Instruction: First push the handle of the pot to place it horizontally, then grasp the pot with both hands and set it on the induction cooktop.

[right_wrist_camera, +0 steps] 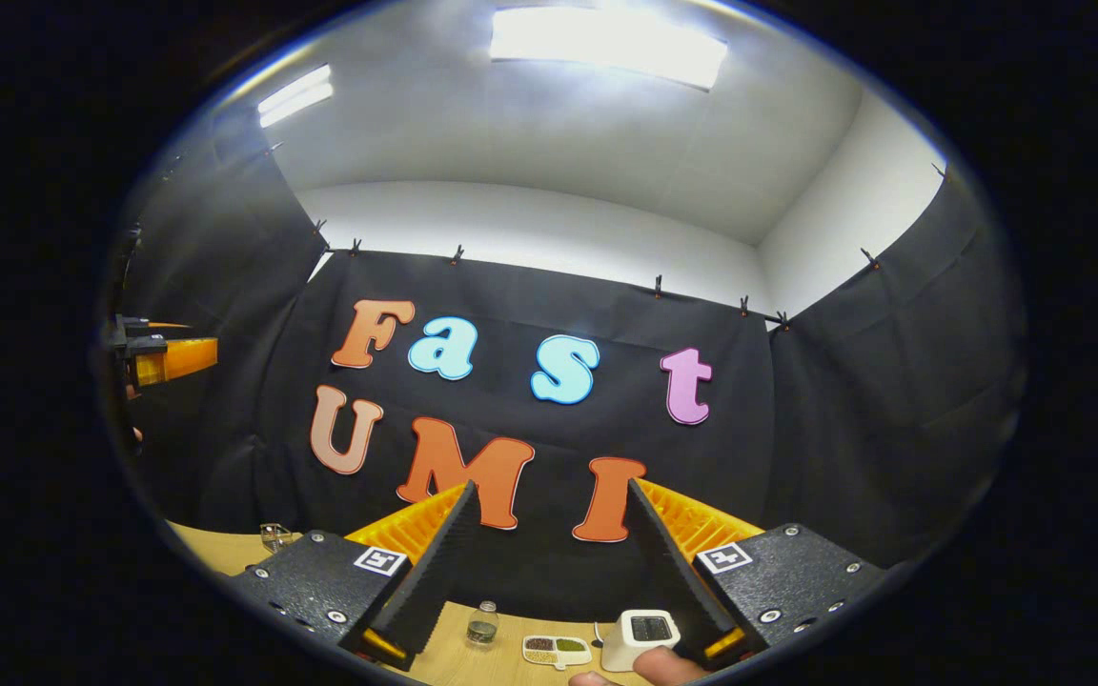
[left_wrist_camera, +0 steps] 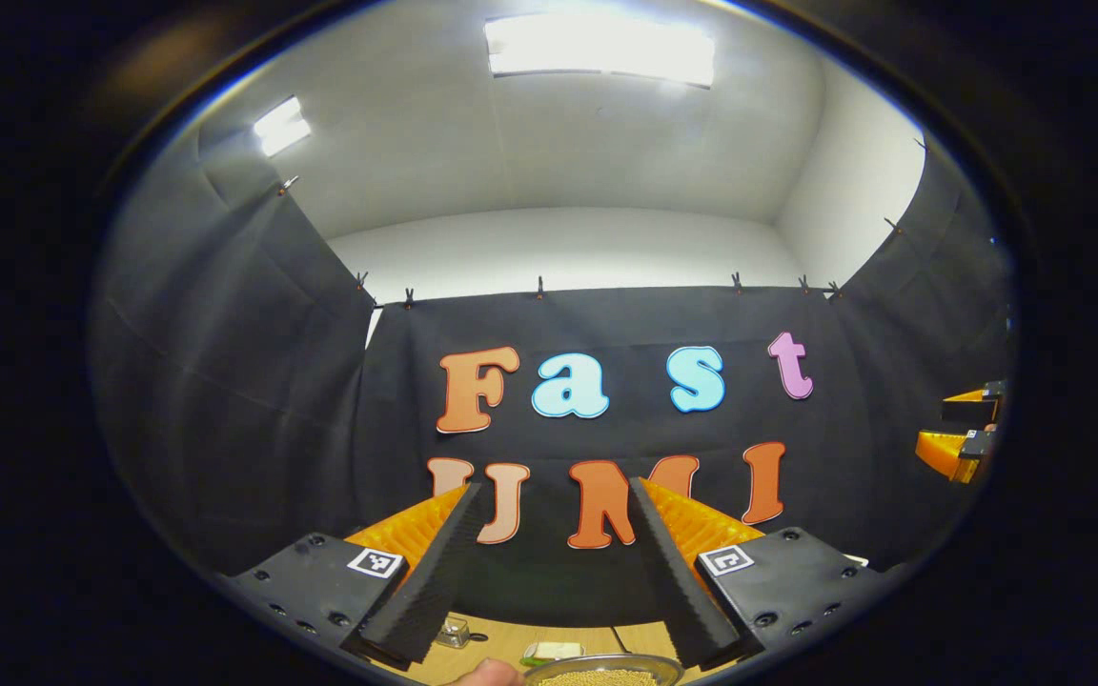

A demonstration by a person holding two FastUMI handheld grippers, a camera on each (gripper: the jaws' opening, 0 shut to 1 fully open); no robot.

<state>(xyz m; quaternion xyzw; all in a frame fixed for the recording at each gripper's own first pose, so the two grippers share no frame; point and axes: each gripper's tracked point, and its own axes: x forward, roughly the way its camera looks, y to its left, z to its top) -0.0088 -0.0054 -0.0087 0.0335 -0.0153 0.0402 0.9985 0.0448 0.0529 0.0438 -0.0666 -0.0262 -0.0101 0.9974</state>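
Wooden table [right_wrist_camera: 225,551] low ahead, small jar [right_wrist_camera: 482,624] and tray [right_wrist_camera: 557,650] along it. Left gripper [left_wrist_camera: 554,581] and right gripper [right_wrist_camera: 549,572] raised, spread wide on nothing, likely clear for reaching. Pot [left_wrist_camera: 603,673] just under left.

Wooden table [right_wrist_camera: 215,551]: small glass jar [right_wrist_camera: 482,625], divided dish w/ grains [right_wrist_camera: 557,650], white timer [right_wrist_camera: 640,636].

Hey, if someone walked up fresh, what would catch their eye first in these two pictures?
Probably the left gripper, held open and aimed up at the black cloth wall, with a metal bowl of tan grains below it. In the right gripper view, the right gripper is open above a small white device on the wooden table.
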